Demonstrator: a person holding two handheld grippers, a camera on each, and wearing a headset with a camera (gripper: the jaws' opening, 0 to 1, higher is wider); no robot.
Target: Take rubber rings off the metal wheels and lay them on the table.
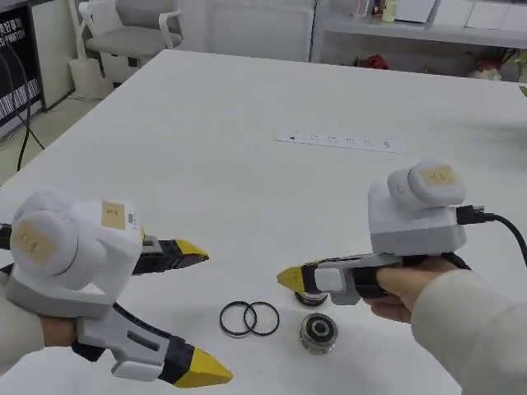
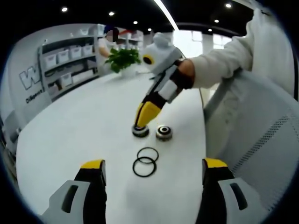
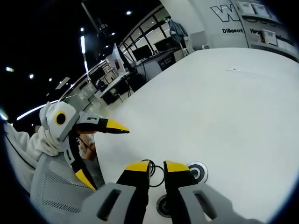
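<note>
Two black rubber rings point(image 1: 249, 318) lie overlapping on the white table point(image 1: 247, 164), also seen in the left gripper view as rings point(image 2: 145, 161). To their right stand two metal wheels: one wheel point(image 1: 318, 332) in the open, the other wheel point(image 1: 311, 298) partly under my right gripper point(image 1: 290, 278). That gripper's jaws are together, its yellow tip touching this wheel point(image 2: 140, 131). My left gripper point(image 1: 202, 311) is wide open, with nothing in it, left of the rings. In the right gripper view its own jaws point(image 3: 157, 166) show a narrow gap with nothing between them.
A white power strip point(image 1: 342, 141) lies further back on the table. An office chair point(image 1: 132, 29) and shelves point(image 1: 428, 25) stand beyond the far edge. The right gripper's black cable point(image 1: 502, 226) trails off to the right.
</note>
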